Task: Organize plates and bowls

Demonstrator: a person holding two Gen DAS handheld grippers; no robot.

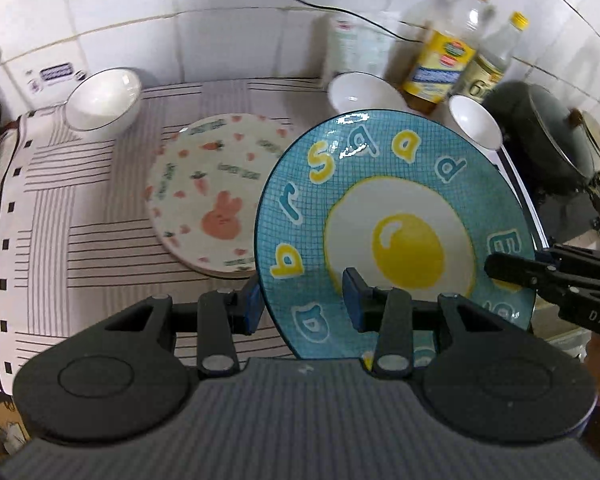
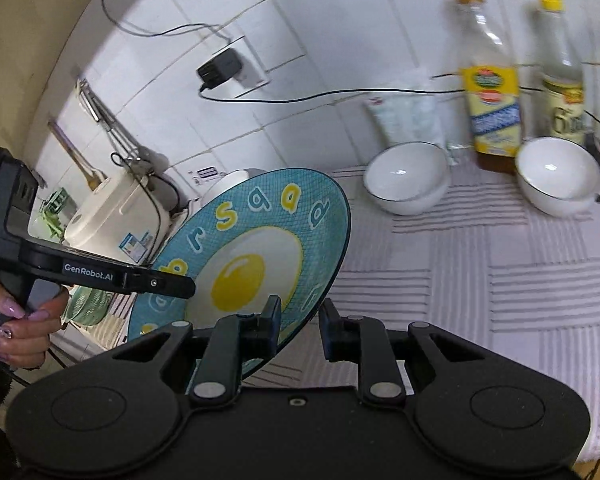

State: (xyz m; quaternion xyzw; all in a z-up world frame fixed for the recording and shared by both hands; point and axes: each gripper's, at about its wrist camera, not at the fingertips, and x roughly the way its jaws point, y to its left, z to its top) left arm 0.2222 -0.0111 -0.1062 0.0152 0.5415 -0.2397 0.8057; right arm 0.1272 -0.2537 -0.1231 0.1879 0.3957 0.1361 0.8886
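A blue plate with a fried-egg picture is tilted up off the striped mat, held between both grippers. My left gripper has its jaws either side of the plate's near rim, closed on it. My right gripper is closed on the plate at its other rim. A white plate with a pink rabbit lies flat on the mat behind. A white bowl sits far left; two more white bowls stand at the back right.
Two oil bottles and a white packet stand against the tiled wall. A dark pan with lid sits to the right. A rice cooker is at the left. A charger and cable hang on the wall.
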